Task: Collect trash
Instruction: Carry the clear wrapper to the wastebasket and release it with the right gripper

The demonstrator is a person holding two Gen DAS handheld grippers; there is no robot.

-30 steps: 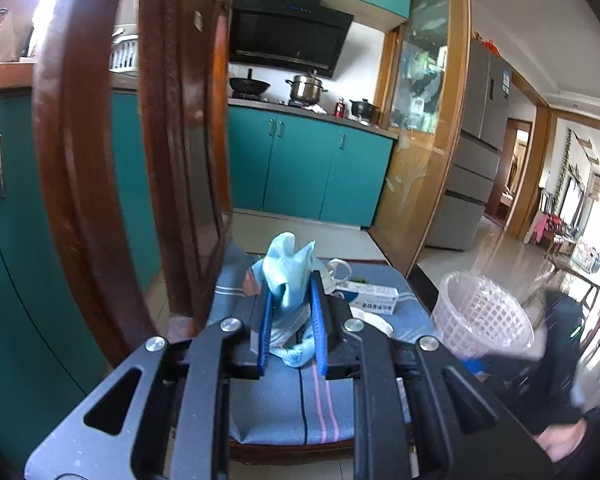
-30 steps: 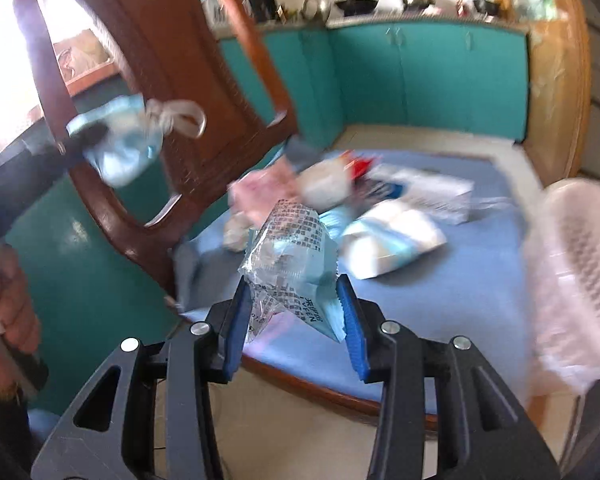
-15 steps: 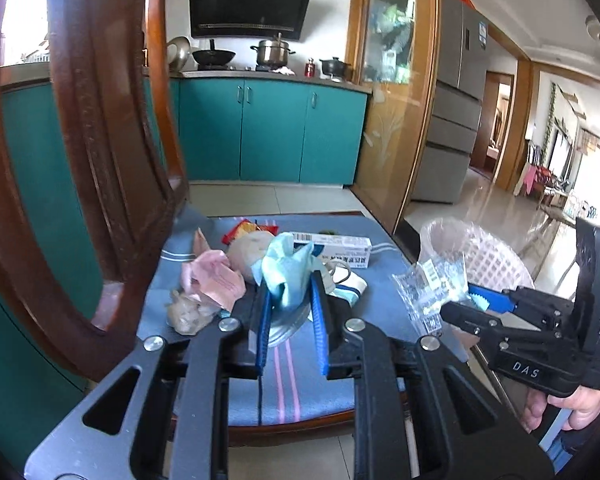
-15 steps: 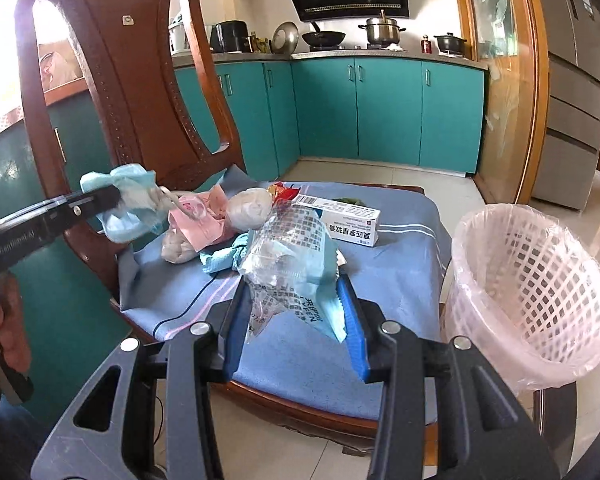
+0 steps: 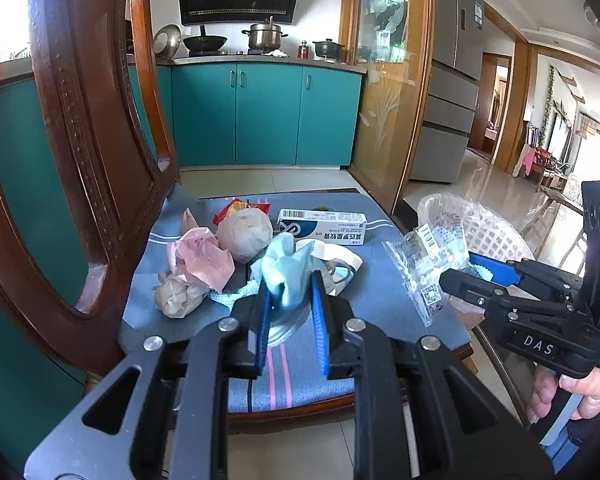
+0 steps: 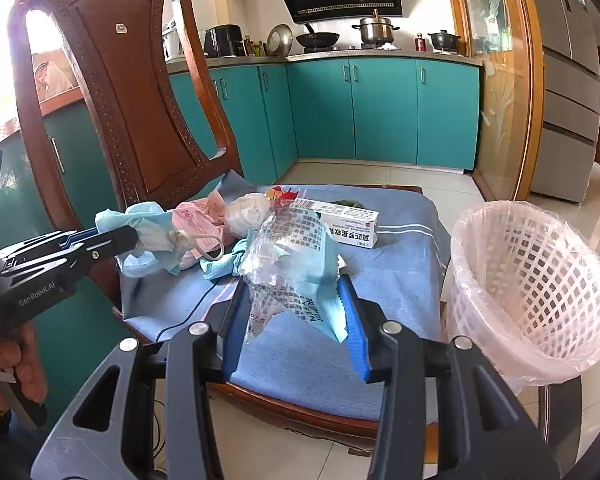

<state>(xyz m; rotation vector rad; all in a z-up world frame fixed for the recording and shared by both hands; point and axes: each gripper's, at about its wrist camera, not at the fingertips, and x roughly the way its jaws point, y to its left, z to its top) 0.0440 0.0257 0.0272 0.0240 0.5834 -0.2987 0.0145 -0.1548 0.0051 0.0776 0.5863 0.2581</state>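
Note:
My left gripper (image 5: pixel 288 284) is shut on a crumpled light-blue face mask (image 5: pixel 286 264) and holds it above the chair seat; it also shows in the right wrist view (image 6: pixel 148 236). My right gripper (image 6: pixel 294 292) is shut on a clear printed plastic wrapper (image 6: pixel 296 256), held over the seat's front, left of the bin; the wrapper also shows in the left wrist view (image 5: pixel 424 264). On the blue seat cushion (image 6: pixel 396 268) lie a pink paper (image 5: pixel 200 256), a white paper ball (image 5: pixel 244 232), a crumpled tissue (image 5: pixel 176 296) and a white box (image 5: pixel 324 230).
A white mesh bin (image 6: pixel 528 288) with a clear liner stands on the floor right of the chair. The wooden chair back (image 6: pixel 120 92) rises at the left. Teal kitchen cabinets (image 6: pixel 380 108) stand behind. A black cable (image 6: pixel 196 304) runs over the seat's front-left.
Both grippers have swung round to face the seat squarely and steadied. Each still holds its piece of trash; the bin has come into clearer view at the right.

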